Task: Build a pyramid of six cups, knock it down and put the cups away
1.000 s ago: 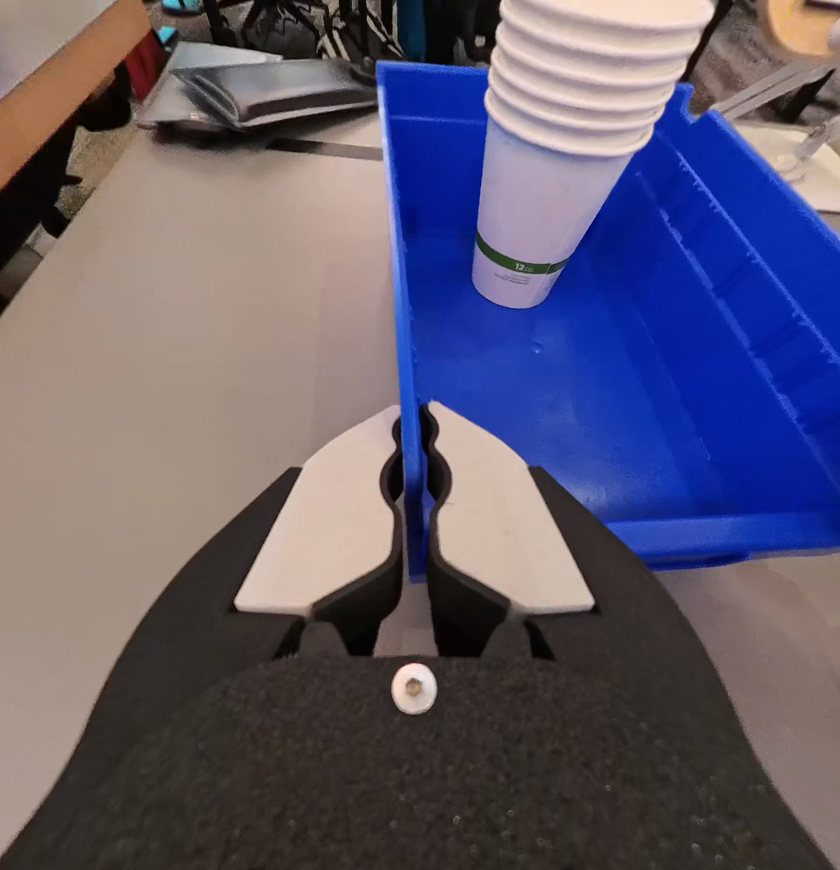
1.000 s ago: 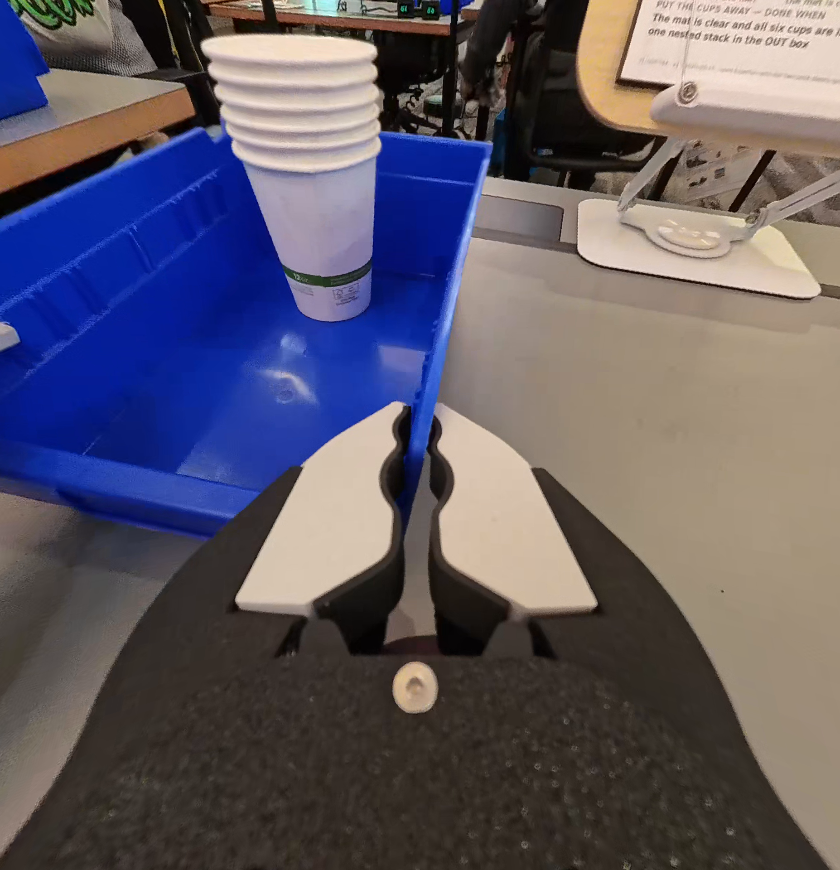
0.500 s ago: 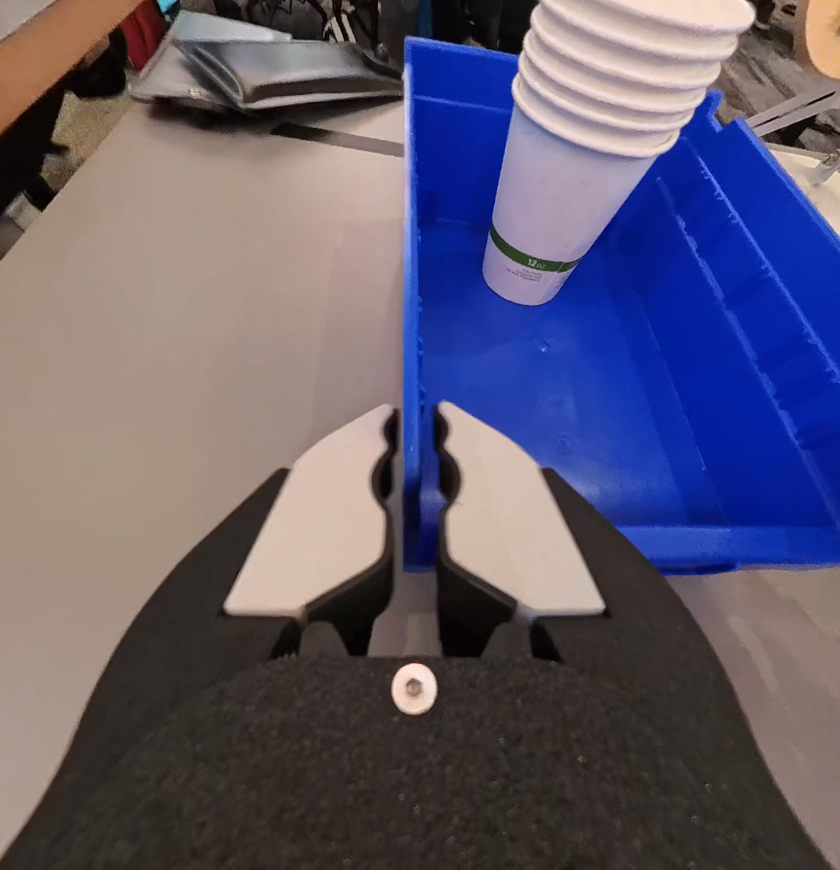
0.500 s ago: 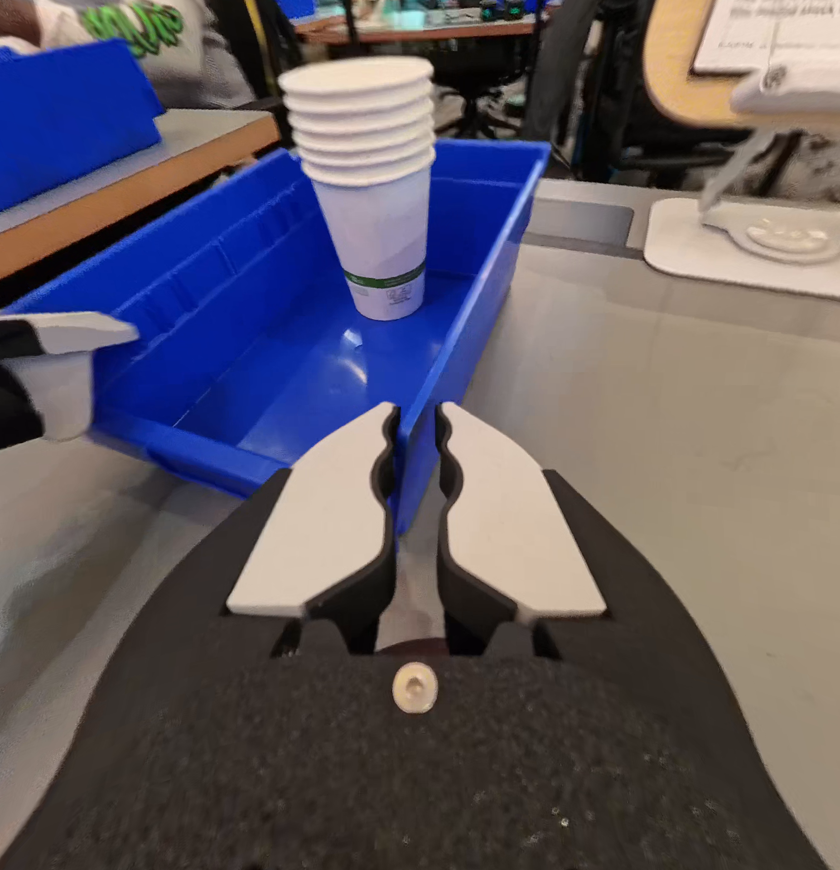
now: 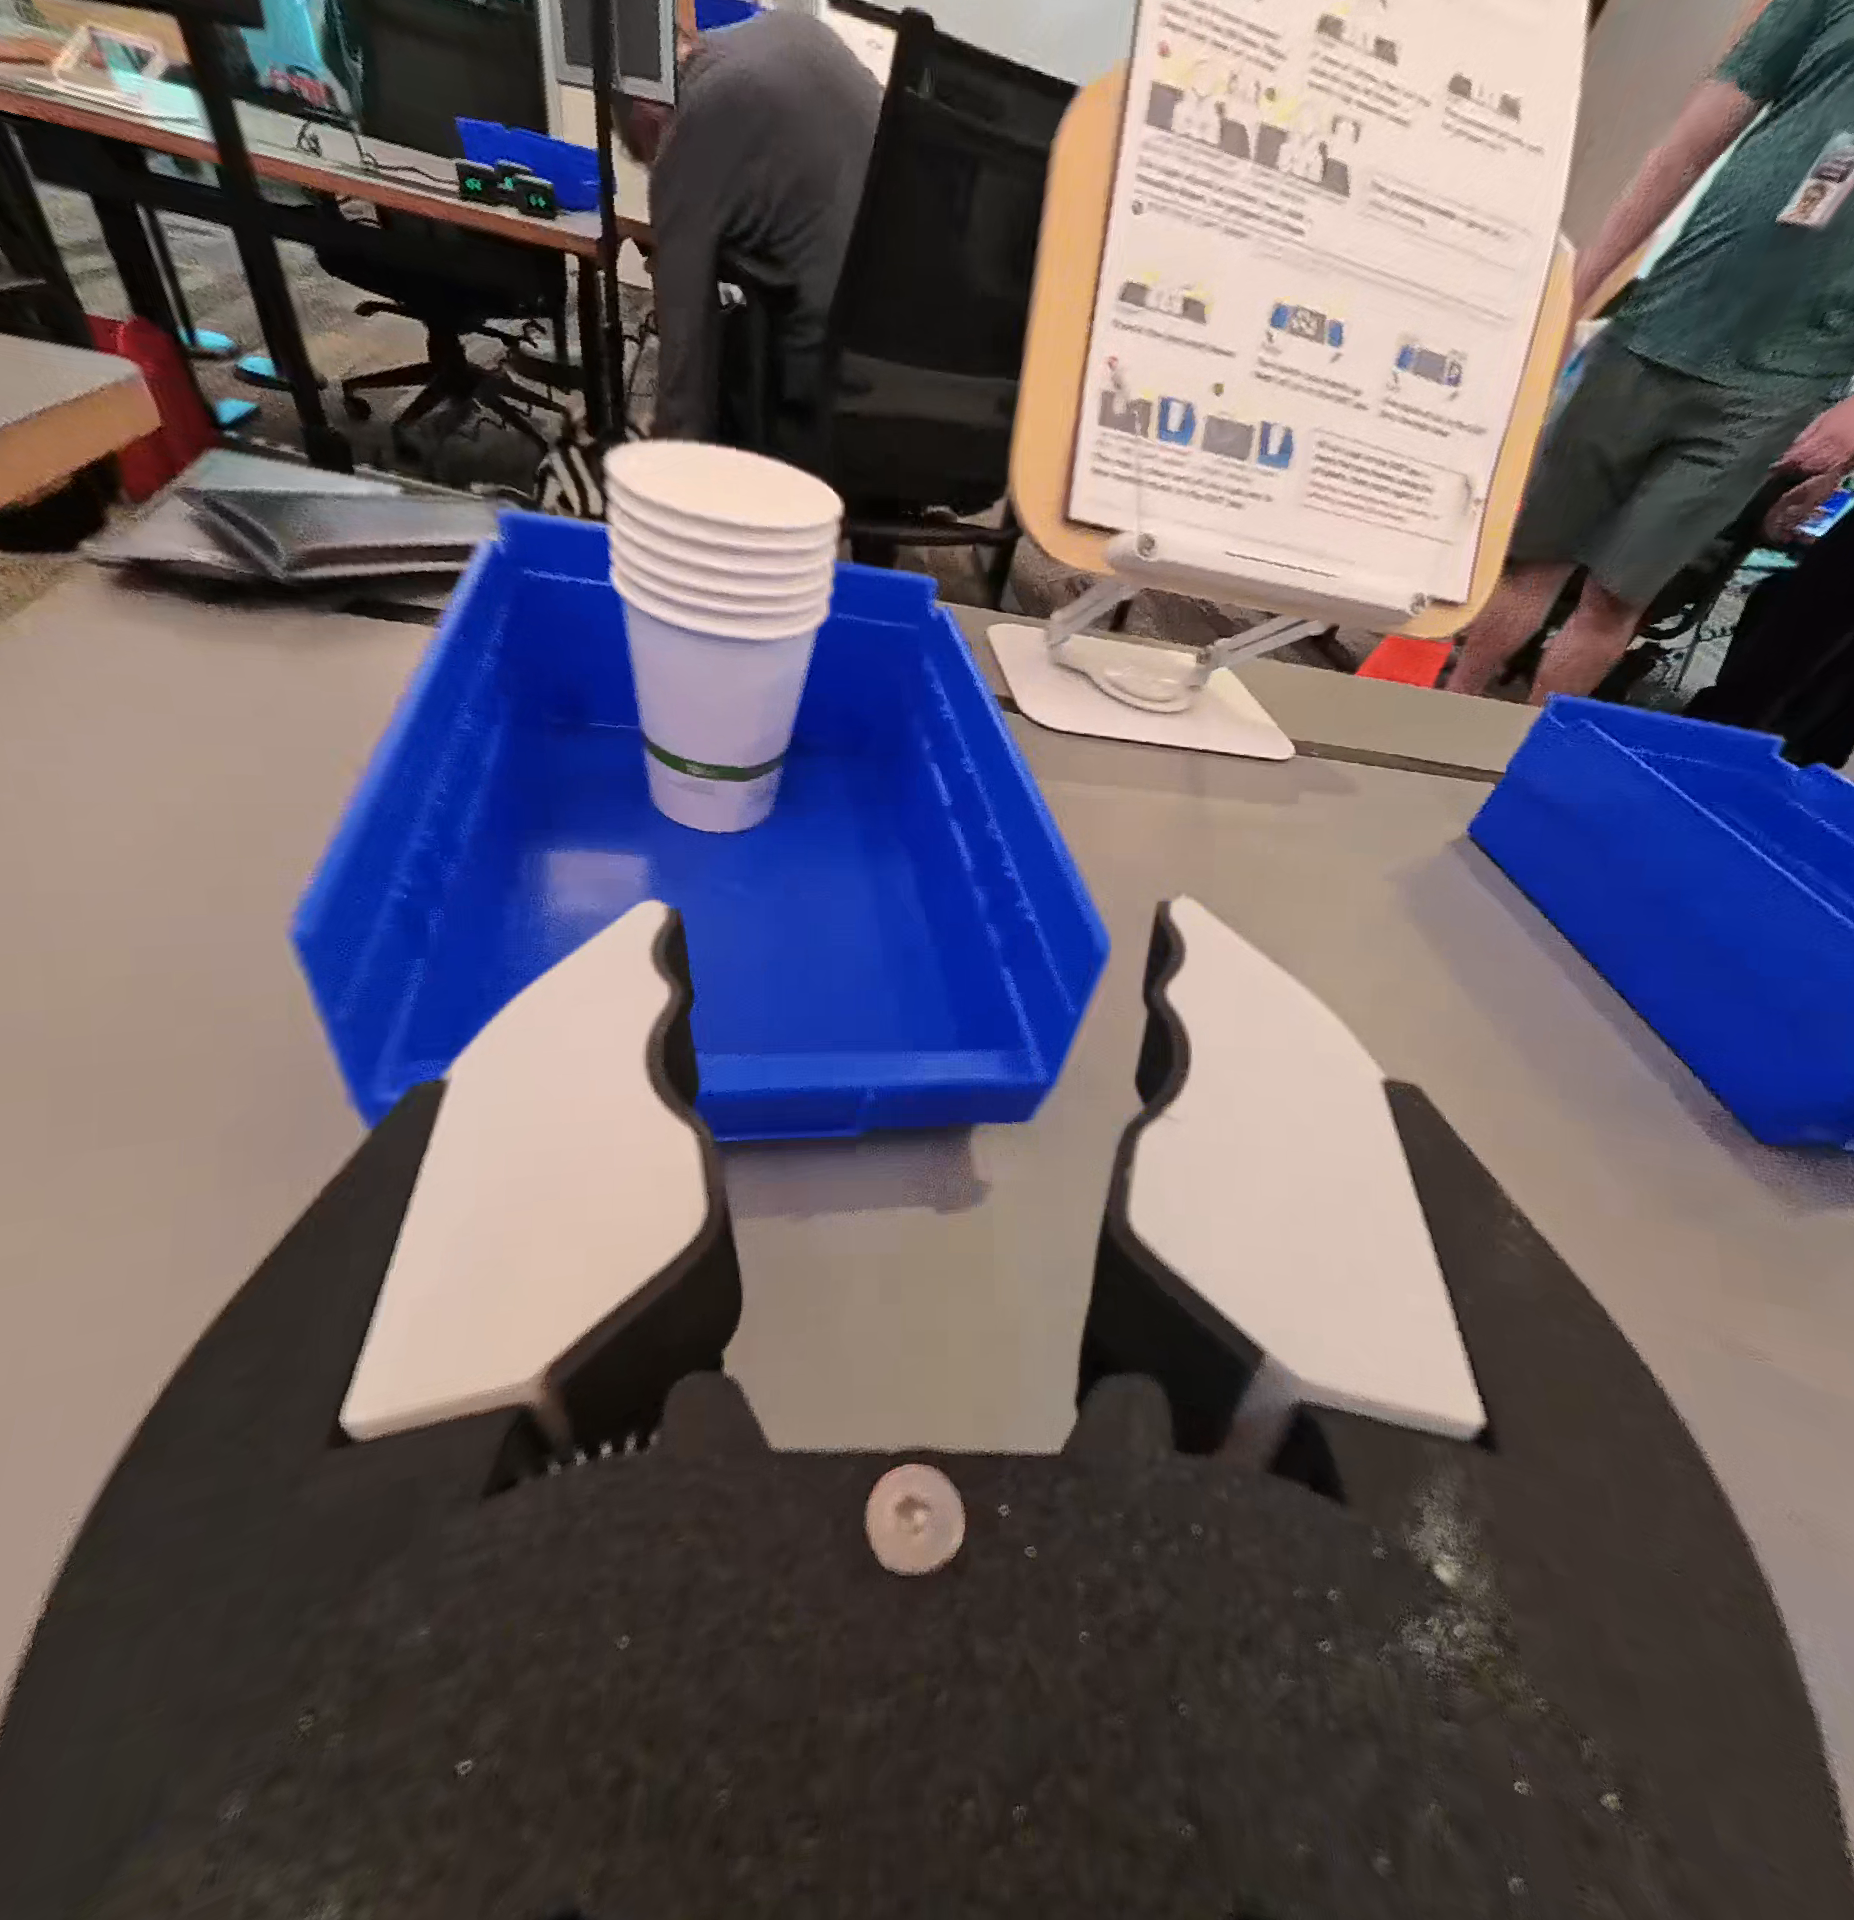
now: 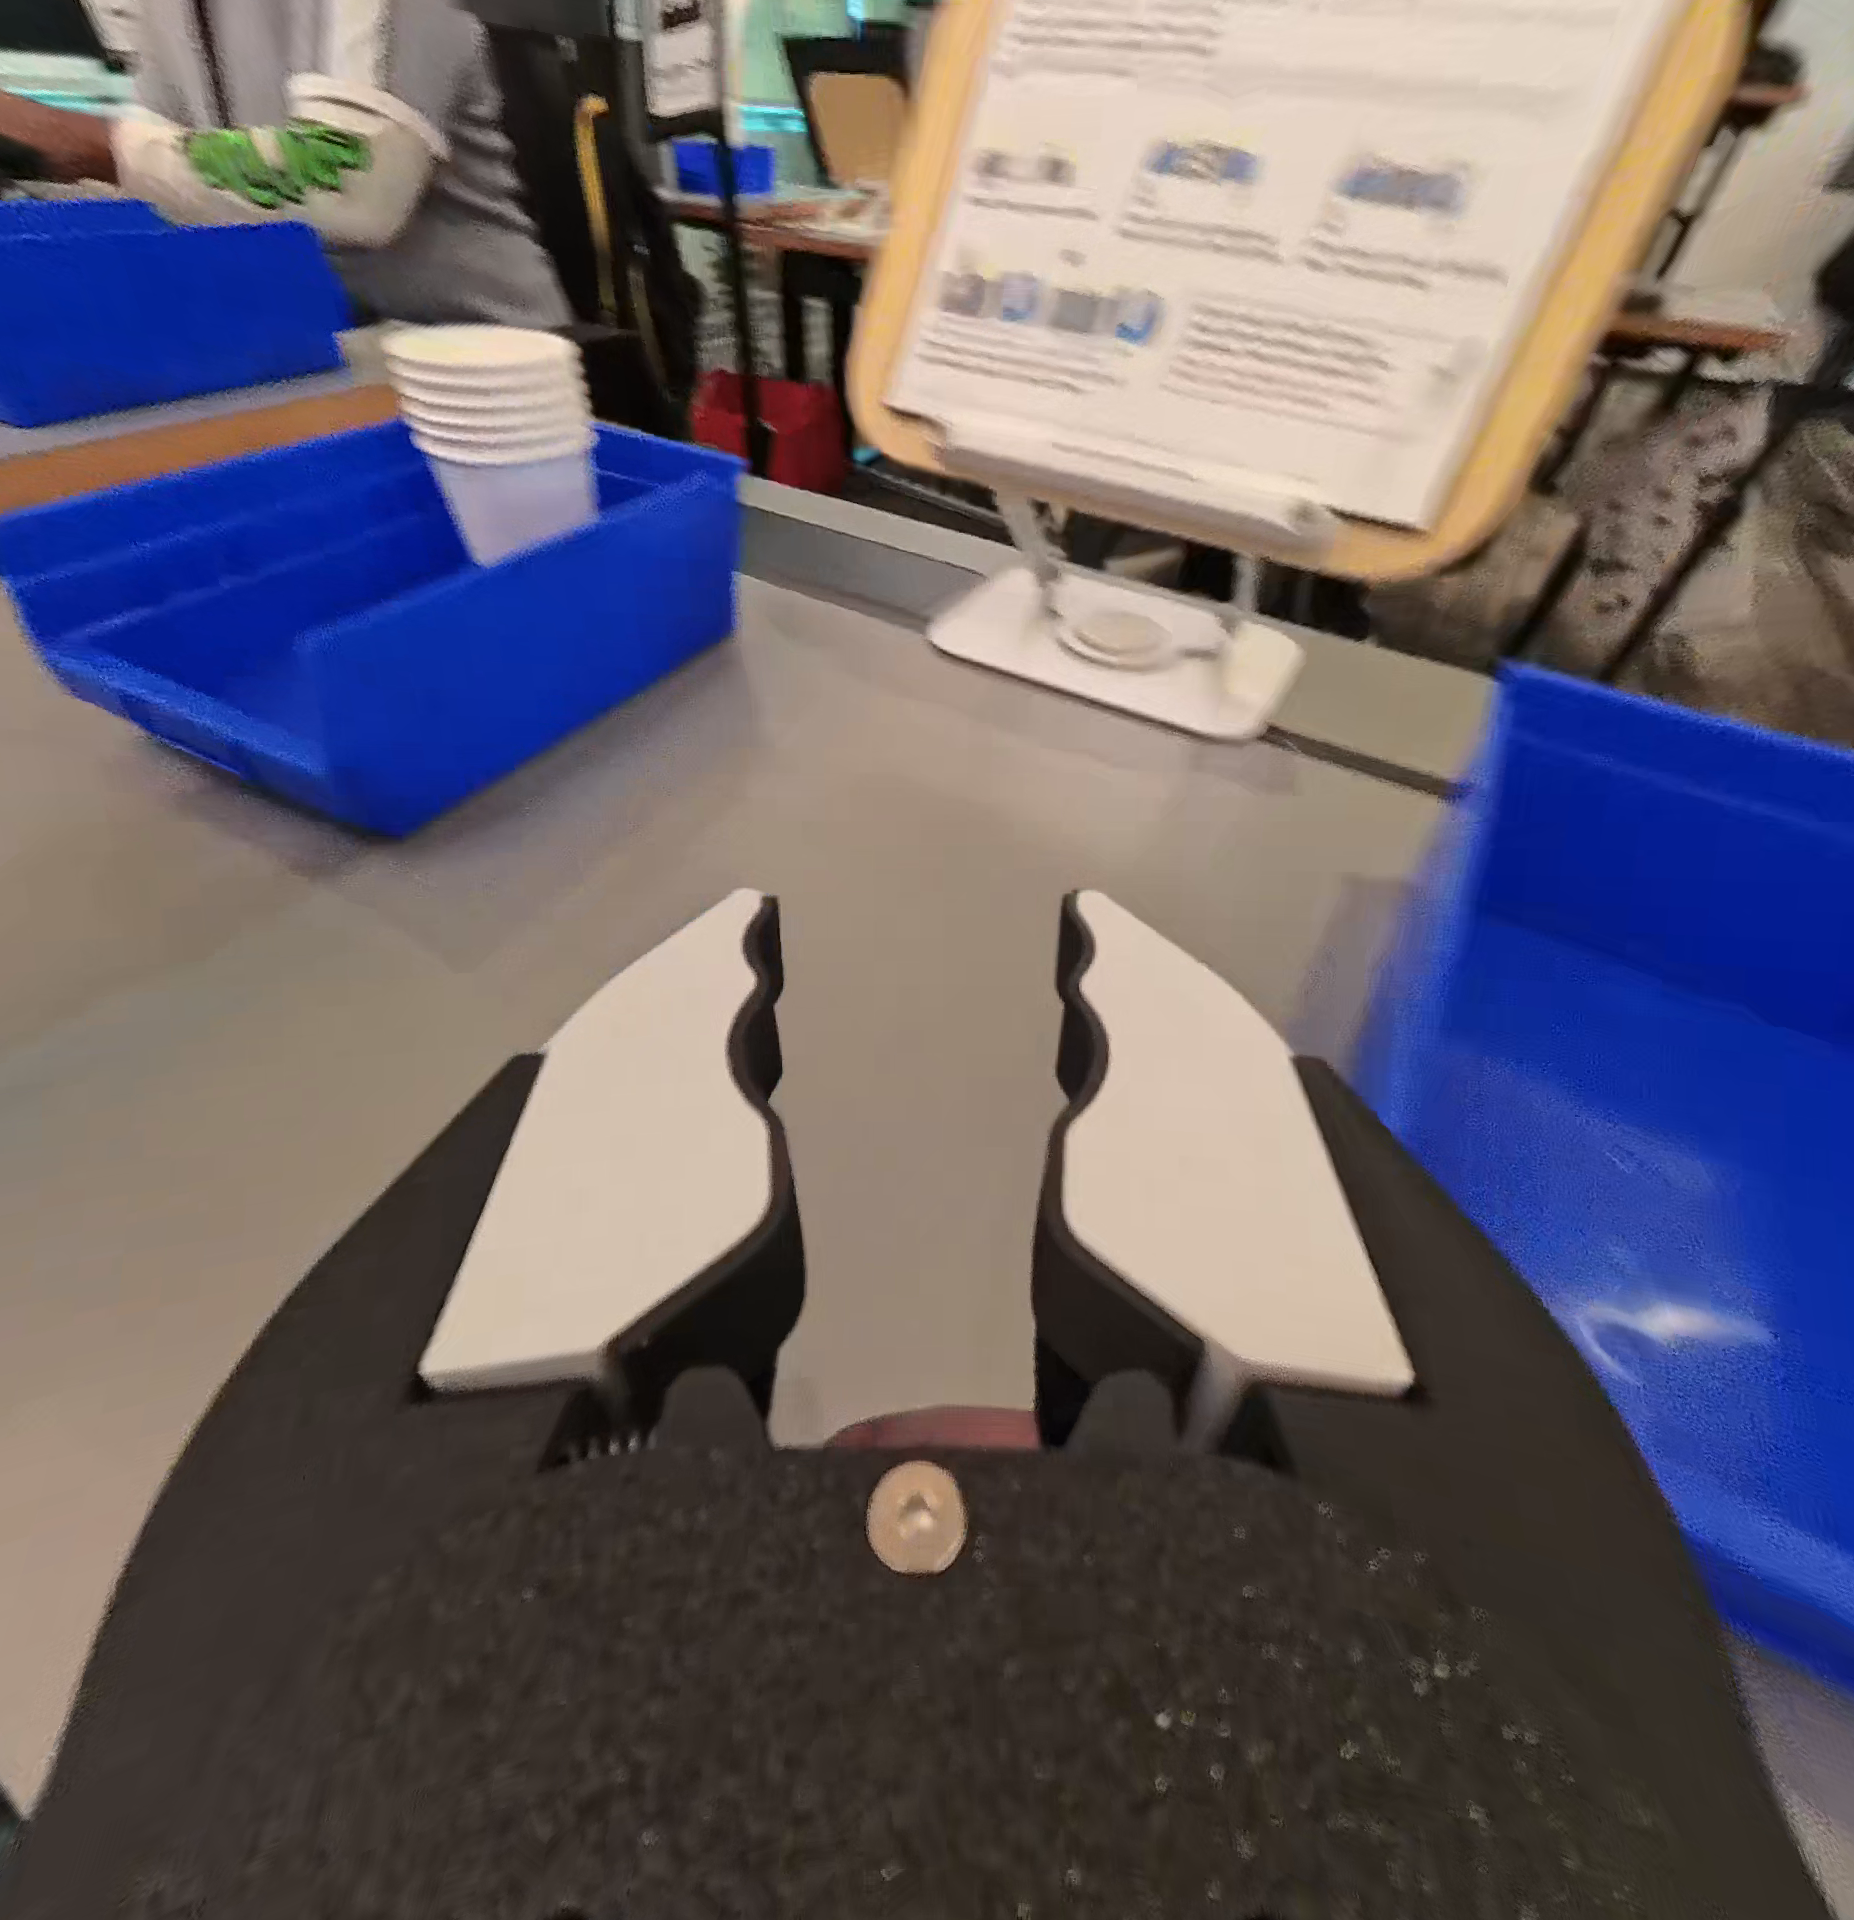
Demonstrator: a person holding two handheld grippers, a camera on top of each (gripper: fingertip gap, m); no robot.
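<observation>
Here the left claw point(image 5: 912, 914) hangs wide open over the grey desk point(image 5: 154, 831), its white fingers point(image 5: 549, 1174) spread well apart with nothing between them but bare desk and the near wall of the blue bin point(image 5: 861, 1091). It grips nothing and touches nothing that I can see. Inside that bin, toward its far end, stands the nested stack of white cups point(image 5: 720, 634), upright, its base on the bin floor. The right claw point(image 6: 918, 904) is open too, a little less wide, and also empty, with only desk showing in the gap. From its side the same bin point(image 6: 507, 707) sits off to the left, well apart from the claw, with the cups point(image 6: 497, 447) poking up above its rim. A second blue bin point(image 6: 1629, 1039) lies just beside the right claw on its right; the left view catches it point(image 5: 1681, 935) at the right edge of the desk. A sheet on a stand point(image 5: 1297, 312) rises behind the bins at the desk's far edge. People stand and sit in the room beyond.
</observation>
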